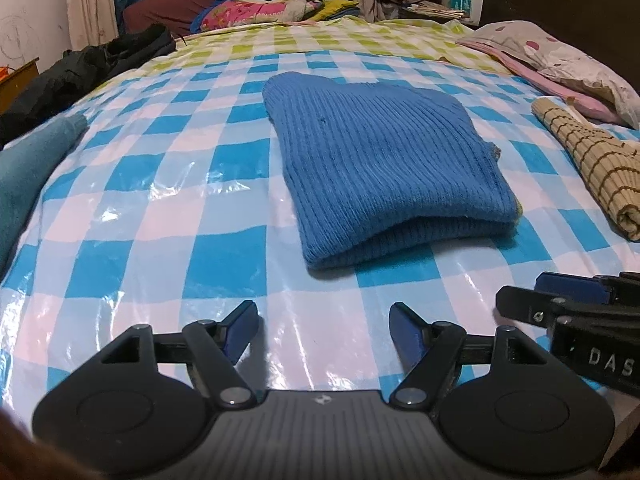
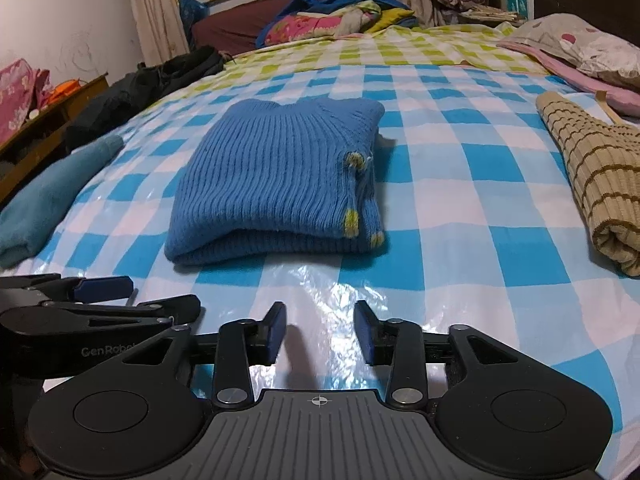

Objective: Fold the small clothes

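A blue ribbed knit sweater (image 1: 384, 168) lies folded into a thick rectangle on the blue-and-white checked bed cover (image 1: 168, 208). The right wrist view shows the same sweater (image 2: 276, 184) with yellow-green spots along its right edge. My left gripper (image 1: 324, 330) hovers over the cover just in front of the sweater's near fold, jaws open and nothing between them. My right gripper (image 2: 320, 330) is also open and empty, a little nearer than the sweater. Each gripper shows at the edge of the other's view: the right gripper (image 1: 560, 300), the left gripper (image 2: 100, 292).
A rolled teal garment (image 2: 52, 200) lies at the left edge of the bed. A beige striped knit (image 2: 600, 184) lies at the right. Black clothes (image 1: 80, 76) sit at the far left, pillows (image 1: 560, 64) at the far right, a colourful pile (image 2: 332, 16) at the back.
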The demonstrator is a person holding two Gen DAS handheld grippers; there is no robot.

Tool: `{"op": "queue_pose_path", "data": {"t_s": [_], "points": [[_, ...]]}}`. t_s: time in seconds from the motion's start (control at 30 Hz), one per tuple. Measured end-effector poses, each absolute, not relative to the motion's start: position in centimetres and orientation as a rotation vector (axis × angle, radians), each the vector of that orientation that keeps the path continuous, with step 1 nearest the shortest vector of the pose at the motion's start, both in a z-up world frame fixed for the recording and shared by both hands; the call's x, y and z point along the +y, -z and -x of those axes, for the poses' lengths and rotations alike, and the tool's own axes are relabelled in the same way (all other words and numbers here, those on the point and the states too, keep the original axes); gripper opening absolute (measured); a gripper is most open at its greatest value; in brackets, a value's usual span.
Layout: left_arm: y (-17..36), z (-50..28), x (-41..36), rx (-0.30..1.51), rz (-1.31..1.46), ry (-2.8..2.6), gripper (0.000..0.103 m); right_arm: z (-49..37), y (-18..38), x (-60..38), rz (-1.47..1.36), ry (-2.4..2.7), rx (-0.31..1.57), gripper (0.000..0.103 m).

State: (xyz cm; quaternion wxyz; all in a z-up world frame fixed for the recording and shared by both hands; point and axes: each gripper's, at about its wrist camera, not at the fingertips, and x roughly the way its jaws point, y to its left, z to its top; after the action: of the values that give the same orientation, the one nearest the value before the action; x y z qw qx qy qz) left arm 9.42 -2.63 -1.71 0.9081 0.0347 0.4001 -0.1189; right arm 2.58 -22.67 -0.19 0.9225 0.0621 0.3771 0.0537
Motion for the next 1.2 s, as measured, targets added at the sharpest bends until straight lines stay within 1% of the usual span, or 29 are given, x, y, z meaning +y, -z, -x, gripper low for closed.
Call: {"op": "queue_pose_path", "data": {"t_s": [0.37, 0.43, 0.67, 0.8, 0.97, 1.03, 1.2], "points": [[1.8, -8.9, -2.4, 0.828, -0.048, 0.250, 0.082, -1.5, 0.0, -22.1, -0.098, -0.092, 0.772, 0.042], [1.8, -8.8, -2.4, 0.826, -0.048, 0.246, 0.084, -1.4, 0.0, -22.1, -0.096, -0.086, 0.772, 0.045], [1.9, -8.5, -2.4, 0.823, -0.065, 0.218, 0.091, -0.9, -0.1, -21.5, -0.069, -0.078, 0.775, 0.047], [1.8, -8.3, -2.4, 0.819, -0.071, 0.216, 0.093, -0.7, 0.0, -21.2, -0.061, -0.076, 0.777, 0.049], [1.7, -8.2, -2.3, 0.820, -0.057, 0.223, 0.094, -0.5, -0.1, -21.2, -0.062, -0.068, 0.778, 0.050], [1.7, -8.1, -2.3, 0.821, -0.055, 0.222, 0.094, -0.4, -0.1, -21.1, -0.060, -0.064, 0.776, 0.053], [1.8, -8.0, -2.1, 0.829, -0.049, 0.222, 0.094, -0.4, -0.2, -21.1, -0.054, -0.050, 0.777, 0.054]]}}
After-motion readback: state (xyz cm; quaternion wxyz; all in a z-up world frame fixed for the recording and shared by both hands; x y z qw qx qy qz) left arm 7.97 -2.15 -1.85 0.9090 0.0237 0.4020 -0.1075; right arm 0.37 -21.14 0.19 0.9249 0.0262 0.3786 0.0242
